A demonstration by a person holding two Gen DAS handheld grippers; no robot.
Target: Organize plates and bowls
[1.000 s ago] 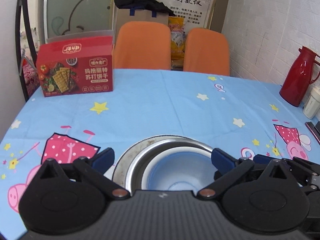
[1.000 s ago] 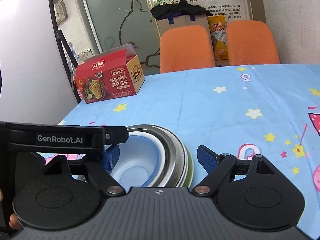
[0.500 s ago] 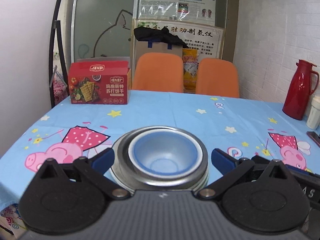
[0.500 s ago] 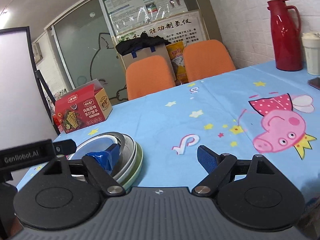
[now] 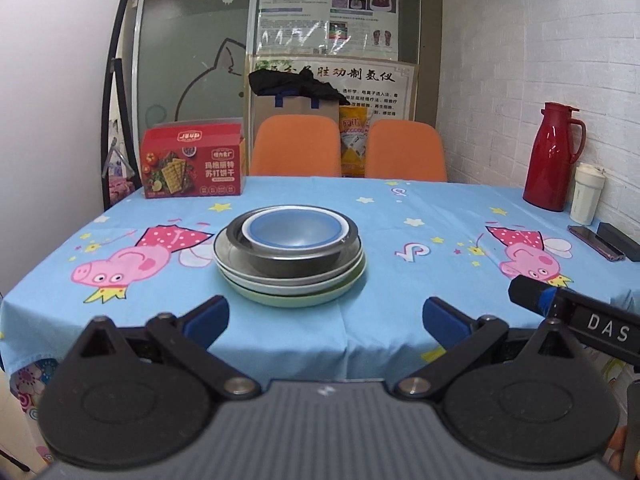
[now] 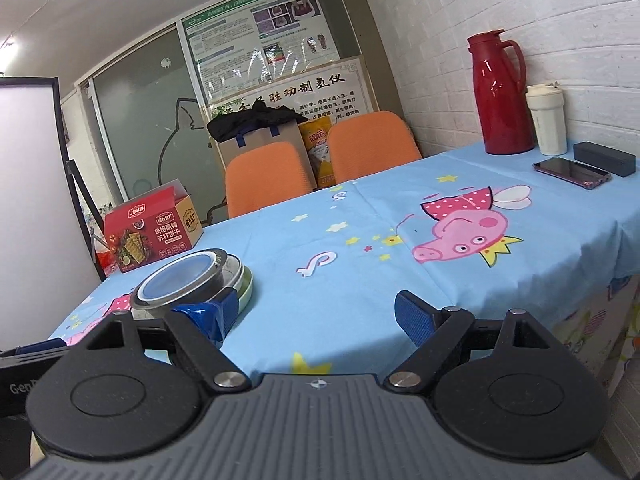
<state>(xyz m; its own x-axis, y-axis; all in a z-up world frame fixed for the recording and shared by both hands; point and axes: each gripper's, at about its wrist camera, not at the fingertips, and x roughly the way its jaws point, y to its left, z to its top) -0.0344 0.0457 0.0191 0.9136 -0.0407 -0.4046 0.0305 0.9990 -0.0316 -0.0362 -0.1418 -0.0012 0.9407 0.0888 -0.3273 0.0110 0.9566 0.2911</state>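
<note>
A stack of dishes stands near the table's front edge: a blue bowl inside a steel bowl, on a white plate and a green plate. The stack also shows in the right wrist view at the left. My left gripper is open and empty, held back off the table edge, in front of the stack. My right gripper is open and empty, to the right of the stack and back from the edge.
A red cracker box stands at the back left. A red thermos, a white cup, a phone and a black case sit at the right. Two orange chairs stand behind the blue tablecloth.
Both grippers have pulled back and away from the stack, from around the bowls to beyond the table's front edge. The stack stays on the table.
</note>
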